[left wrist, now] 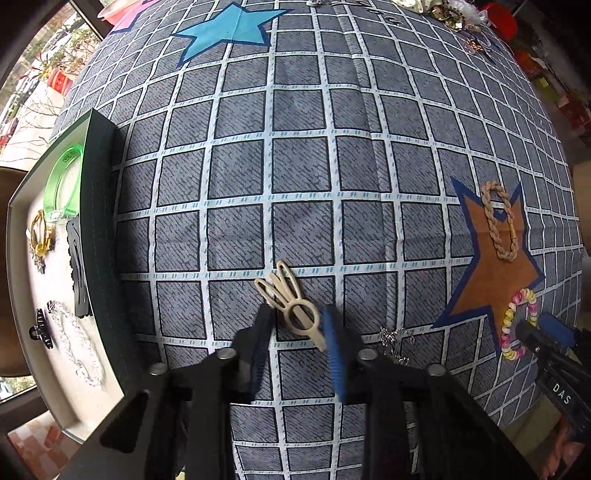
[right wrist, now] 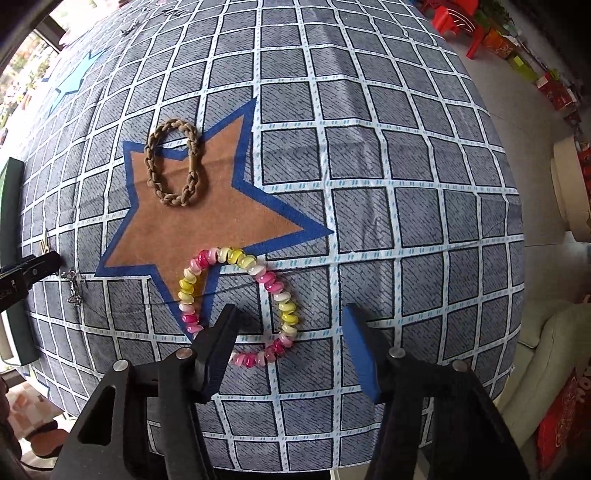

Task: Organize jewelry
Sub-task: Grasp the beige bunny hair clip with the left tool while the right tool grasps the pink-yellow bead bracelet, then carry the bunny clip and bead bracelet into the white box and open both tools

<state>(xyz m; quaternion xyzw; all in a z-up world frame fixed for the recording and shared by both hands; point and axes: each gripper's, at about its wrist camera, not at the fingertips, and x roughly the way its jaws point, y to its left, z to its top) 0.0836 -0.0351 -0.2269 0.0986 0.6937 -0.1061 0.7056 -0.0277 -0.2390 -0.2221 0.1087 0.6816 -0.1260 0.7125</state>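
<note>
A beige hair clip (left wrist: 291,303) lies on the checked cloth between the fingers of my left gripper (left wrist: 297,325), which is open around its ring end. A pink, yellow and white spiral hair tie (right wrist: 243,306) lies at the tip of the brown star; my open right gripper (right wrist: 290,326) straddles its lower right part, with the left finger over its lower left edge. The tie also shows in the left wrist view (left wrist: 517,325), next to the right gripper (left wrist: 543,332). A braided tan hair tie (right wrist: 173,166) lies on the star. A small silver chain (right wrist: 74,286) lies beside the left gripper.
A dark-rimmed tray (left wrist: 99,206) at the left holds a green bangle (left wrist: 62,181), gold pieces (left wrist: 40,236), a black clip (left wrist: 77,266), a small black claw clip (left wrist: 40,328) and a clear chain (left wrist: 77,343). More jewelry (left wrist: 458,18) is piled at the far edge.
</note>
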